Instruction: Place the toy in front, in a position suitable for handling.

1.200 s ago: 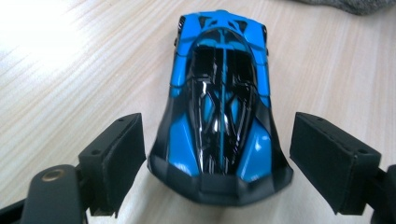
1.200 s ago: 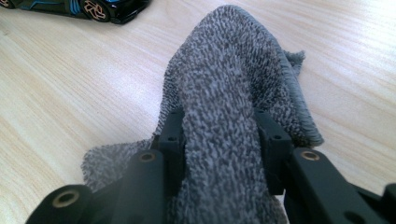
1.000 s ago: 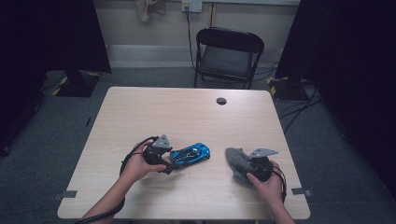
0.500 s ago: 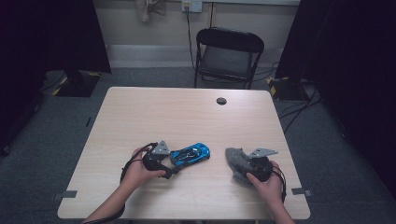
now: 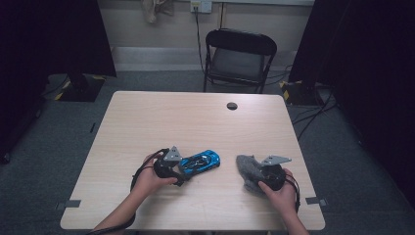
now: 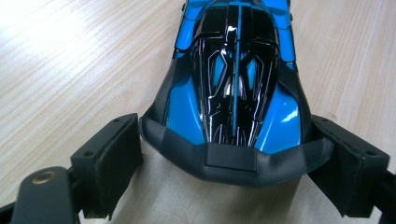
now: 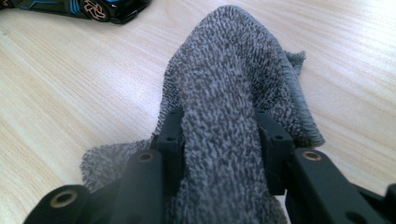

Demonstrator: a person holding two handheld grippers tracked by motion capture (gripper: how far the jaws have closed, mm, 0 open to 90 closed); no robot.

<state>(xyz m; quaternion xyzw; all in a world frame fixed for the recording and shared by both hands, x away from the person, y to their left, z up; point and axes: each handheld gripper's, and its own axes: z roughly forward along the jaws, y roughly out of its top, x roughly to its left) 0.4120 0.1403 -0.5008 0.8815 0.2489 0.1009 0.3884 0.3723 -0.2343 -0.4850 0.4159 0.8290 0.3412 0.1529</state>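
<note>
High view: at the near edge of the bench point(image 5: 161, 122), two hands each hold a claw. The left claw point(image 5: 182, 169) sits at the rear of a blue and black toy car point(image 5: 200, 160), which lies on the bench just left of the middle, nose pointing right and slightly away. The right claw point(image 5: 254, 172) rests on a grey cloth point(image 5: 246, 164) lying crumpled near the right front corner, well apart from the car. Farther off, a small dark disc point(image 5: 232, 105) lies near the far edge, and behind the bench stands a black folding chair point(image 5: 239, 58).

Left gripper view: the left claw point(image 6: 233, 154) is spread, one jaw on each side of the car's point(image 6: 233, 88) black tail; the jaws are just beside it, contact unclear.

Right gripper view: the right claw point(image 7: 219, 130) pinches a raised fold of the cloth point(image 7: 233, 70) between its jaws, and the car point(image 7: 79, 7) shows beyond at the top left.
</note>
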